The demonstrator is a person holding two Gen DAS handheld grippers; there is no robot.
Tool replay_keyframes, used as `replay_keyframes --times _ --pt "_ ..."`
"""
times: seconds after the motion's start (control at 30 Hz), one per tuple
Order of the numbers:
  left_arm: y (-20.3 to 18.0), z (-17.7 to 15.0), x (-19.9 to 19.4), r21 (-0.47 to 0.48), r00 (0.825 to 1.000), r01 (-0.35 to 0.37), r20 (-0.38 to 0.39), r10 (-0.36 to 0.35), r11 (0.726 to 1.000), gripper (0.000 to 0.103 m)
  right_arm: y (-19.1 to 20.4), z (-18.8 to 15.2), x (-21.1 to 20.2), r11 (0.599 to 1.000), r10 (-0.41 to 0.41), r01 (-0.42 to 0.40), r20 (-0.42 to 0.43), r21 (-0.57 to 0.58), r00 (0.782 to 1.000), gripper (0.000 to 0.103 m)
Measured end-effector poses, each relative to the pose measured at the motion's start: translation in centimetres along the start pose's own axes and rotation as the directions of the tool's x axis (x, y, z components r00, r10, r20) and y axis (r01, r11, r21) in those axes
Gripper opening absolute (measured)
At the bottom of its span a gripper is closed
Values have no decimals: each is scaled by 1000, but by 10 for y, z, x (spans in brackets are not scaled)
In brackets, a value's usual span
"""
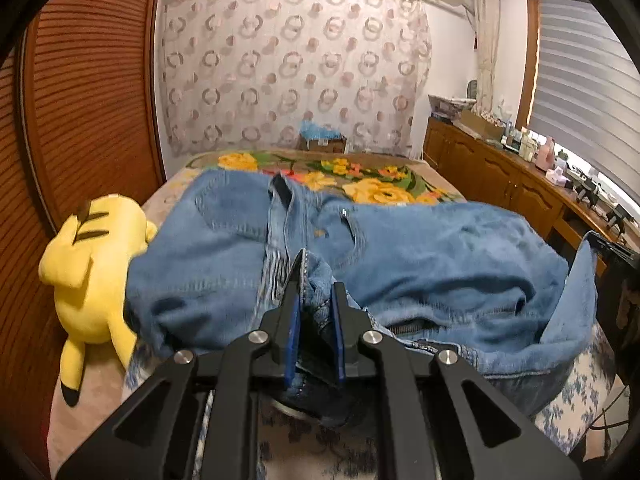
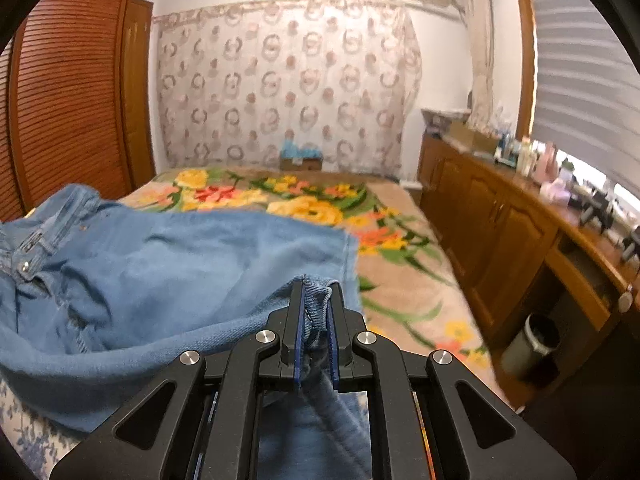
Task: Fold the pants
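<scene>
Gripping denim edges, both the left gripper point(image 1: 316, 280) and right gripper point(image 2: 316, 292) hold the jeans point(image 1: 400, 256) on the bed point(image 2: 404, 280), its floral far half bare; only the left view shows a plush point(image 1: 96, 264).

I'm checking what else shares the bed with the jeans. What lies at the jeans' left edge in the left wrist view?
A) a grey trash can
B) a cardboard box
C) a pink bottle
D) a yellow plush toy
D: a yellow plush toy with dark stripes on its back lies on the bed right against the left edge of the jeans.
</scene>
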State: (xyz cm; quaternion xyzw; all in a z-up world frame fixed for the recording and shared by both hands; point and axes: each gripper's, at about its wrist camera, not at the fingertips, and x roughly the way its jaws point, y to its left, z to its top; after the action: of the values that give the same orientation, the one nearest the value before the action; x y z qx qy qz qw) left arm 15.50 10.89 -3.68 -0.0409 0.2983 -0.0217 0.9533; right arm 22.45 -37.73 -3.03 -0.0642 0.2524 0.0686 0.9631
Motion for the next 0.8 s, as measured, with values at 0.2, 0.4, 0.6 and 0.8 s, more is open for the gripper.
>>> replay_keyframes --times 0.2,0.4,0.6,0.8 --pt "1 16 22 6 1000 -9 -4 9 1000 11 -14 9 16 999 -35 35 -11 -7 999 7" --pt "-2 35 42 14 1000 -5 10 5 1000 10 -25 15 20 999 -45 45 -6 -11 999 7" --pt "-2 58 52 24 999 -10 37 9 1000 10 -42 36 27 998 -62 62 19 2 998 7" --pt "-1 82 62 34 997 -20 70 17 999 10 -43 59 30 995 -91 93 54 -30 994 7"
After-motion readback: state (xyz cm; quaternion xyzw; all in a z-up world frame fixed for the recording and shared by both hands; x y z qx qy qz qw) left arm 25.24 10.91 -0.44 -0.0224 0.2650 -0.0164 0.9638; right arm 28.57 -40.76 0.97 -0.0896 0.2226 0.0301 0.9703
